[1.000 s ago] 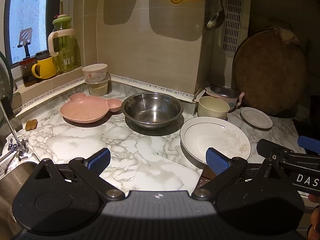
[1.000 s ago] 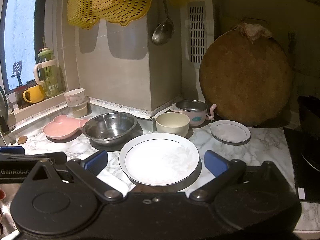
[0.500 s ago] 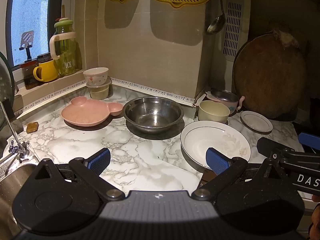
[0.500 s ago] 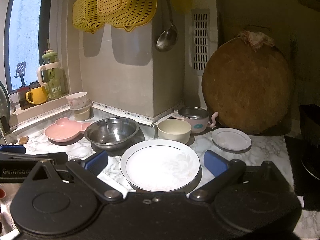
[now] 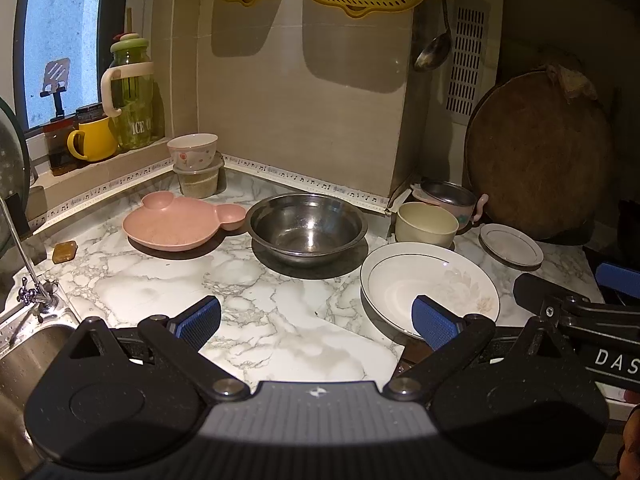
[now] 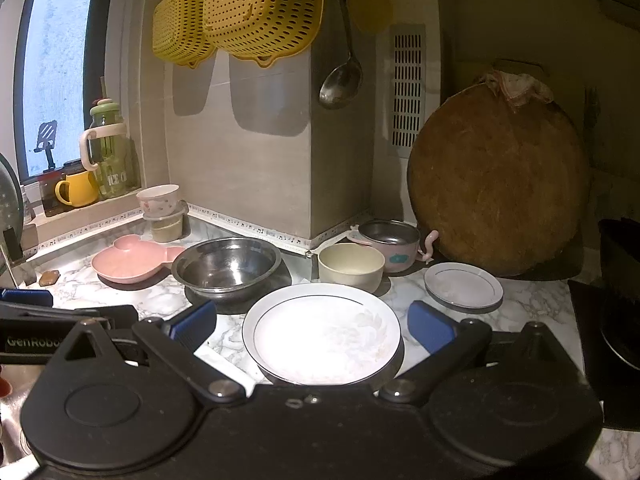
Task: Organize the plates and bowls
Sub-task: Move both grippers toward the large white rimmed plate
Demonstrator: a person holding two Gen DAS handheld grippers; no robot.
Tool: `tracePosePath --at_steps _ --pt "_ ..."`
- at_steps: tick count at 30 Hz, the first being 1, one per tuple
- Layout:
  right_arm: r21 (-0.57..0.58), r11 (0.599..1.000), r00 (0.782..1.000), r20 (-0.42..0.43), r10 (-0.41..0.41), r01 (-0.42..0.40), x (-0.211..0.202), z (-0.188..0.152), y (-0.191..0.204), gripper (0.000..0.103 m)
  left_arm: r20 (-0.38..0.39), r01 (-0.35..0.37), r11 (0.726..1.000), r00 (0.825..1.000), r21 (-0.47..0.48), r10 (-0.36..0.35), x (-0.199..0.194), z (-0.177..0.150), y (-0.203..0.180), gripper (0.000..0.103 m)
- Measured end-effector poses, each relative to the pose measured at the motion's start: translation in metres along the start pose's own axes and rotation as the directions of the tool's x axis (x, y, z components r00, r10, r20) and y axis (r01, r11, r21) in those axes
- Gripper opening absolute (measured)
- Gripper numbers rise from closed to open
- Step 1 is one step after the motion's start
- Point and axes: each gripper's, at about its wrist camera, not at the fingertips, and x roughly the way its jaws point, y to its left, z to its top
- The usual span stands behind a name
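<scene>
Right gripper (image 6: 312,326) spread, empty, hovered directly before large white plate (image 6: 321,333); left gripper (image 5: 316,316) spread, plate off rightward.

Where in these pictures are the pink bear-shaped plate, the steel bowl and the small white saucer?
pink bear-shaped plate (image 5: 176,226): left wrist view, its main well.
steel bowl (image 5: 306,230): left wrist view, its inner bottom.
small white saucer (image 6: 463,285): right wrist view, its centre.
</scene>
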Motion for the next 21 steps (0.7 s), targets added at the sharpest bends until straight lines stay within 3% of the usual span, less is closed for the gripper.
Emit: tracePosePath --at_steps 21 --pt "-0.014 0.999 0.999 0.005 0.049 -0.049 0.012 0.009 -0.024 0.102 0.008 -0.034 0.999 0.999 -0.011 0.034 0.009 0.011 -0.024 0.102"
